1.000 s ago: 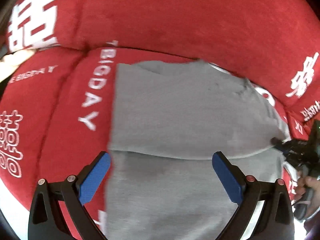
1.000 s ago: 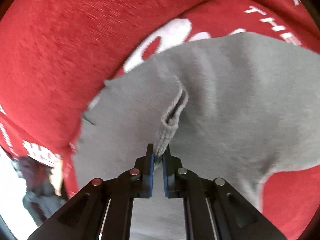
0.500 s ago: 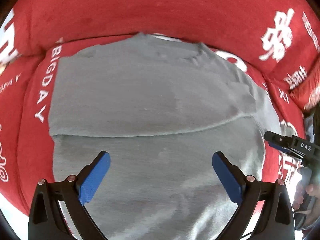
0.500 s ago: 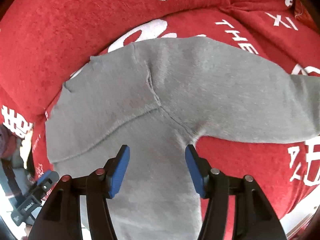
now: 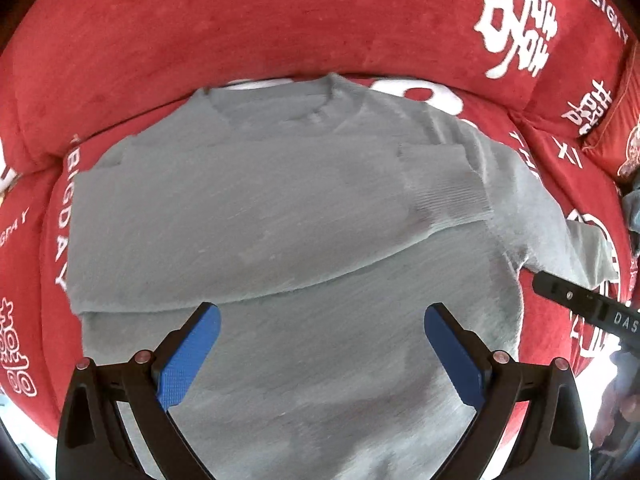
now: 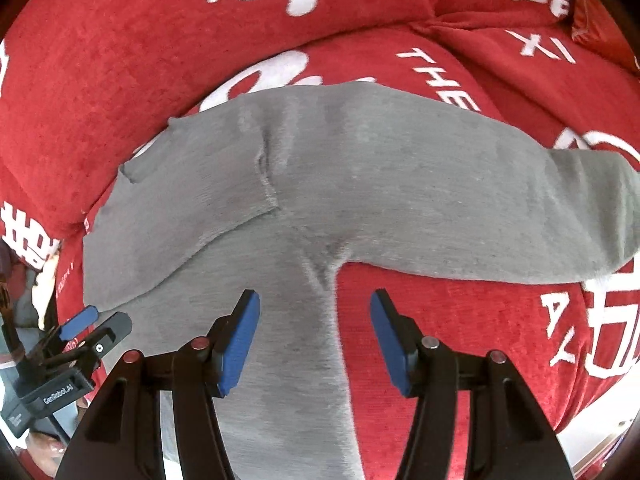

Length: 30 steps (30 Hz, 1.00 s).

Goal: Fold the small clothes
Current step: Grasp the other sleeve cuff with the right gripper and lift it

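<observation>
Red sofa cover [image 5: 280,40] with white lettering fills both views, seat and backrest. Grey sweater [image 5: 280,220] lies flat on the seat, collar at 12 o'clock against the backrest, hem end running out of frame at 6. One sleeve [image 5: 444,188] is folded across the chest, ribbed cuff at about 2 o'clock in the left wrist view. Other sleeve [image 6: 460,200] stretches out sideways toward 3 o'clock in the right wrist view, cuff end near the frame edge.

Left gripper [image 5: 322,354] hovers over the sweater's lower body, jaws spread wide, blue pads clear of the fabric, nothing held. Folded sleeve edge sits just past its fingertips at 12.

Right gripper [image 6: 314,342] also wide apart and empty, poised at the sweater's side. Armpit seam lies just ahead at 12; left finger over grey fabric, right finger over red cover.

Each gripper shows in the other's view: right at 3–4 o'clock, left at 8 o'clock.
</observation>
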### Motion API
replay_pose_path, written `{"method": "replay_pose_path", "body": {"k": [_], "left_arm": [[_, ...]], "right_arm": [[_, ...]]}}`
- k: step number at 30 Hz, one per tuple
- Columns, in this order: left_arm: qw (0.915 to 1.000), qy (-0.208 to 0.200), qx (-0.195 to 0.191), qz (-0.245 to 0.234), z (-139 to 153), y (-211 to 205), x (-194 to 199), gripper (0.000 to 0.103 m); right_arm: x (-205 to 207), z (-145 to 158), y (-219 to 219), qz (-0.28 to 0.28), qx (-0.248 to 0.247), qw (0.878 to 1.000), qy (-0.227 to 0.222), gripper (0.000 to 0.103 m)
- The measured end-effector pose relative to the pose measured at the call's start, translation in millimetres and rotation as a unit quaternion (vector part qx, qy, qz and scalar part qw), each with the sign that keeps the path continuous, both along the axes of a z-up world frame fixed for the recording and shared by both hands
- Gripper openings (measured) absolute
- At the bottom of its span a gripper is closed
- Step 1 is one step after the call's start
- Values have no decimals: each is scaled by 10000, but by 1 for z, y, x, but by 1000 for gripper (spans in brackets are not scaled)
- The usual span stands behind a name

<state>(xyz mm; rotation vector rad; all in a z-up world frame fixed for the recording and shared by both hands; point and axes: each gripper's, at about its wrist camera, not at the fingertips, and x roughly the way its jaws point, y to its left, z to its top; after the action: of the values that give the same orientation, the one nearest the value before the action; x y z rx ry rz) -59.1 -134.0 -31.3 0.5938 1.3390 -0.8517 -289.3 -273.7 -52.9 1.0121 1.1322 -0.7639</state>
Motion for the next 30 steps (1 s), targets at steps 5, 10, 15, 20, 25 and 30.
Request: {"method": "replay_pose_path", "body": {"k": [5,10,15,20,25,30], "left_arm": [[9997,-42,30,-231,-5,-28,-20,102],[9985,-141,50,-525,-7,-53,-46,102],[9973,-138,109,-719,-12,-73,-71,102],[9966,-176,163,-785,-17,-84,-86,102],[9957,-237,214,-873,-22,-95,-99,102],[9952,-297,184,-911,-22,-106,-110,102]], "right_arm": [[-36,-6,-12,-514,222,9979,-328,61],[-110,-16,-31,-1885,497,9745,-1114,61],[-198,-24,-38,-3333,401,9278,-1629,61],[-258,-38,-38,-4191,369,8870,-1904,61],[-284,-46,-48,-4483,222,8673,-2155,61],[-295,-58,-54,-4848,244,8343,-2615,61]]}}
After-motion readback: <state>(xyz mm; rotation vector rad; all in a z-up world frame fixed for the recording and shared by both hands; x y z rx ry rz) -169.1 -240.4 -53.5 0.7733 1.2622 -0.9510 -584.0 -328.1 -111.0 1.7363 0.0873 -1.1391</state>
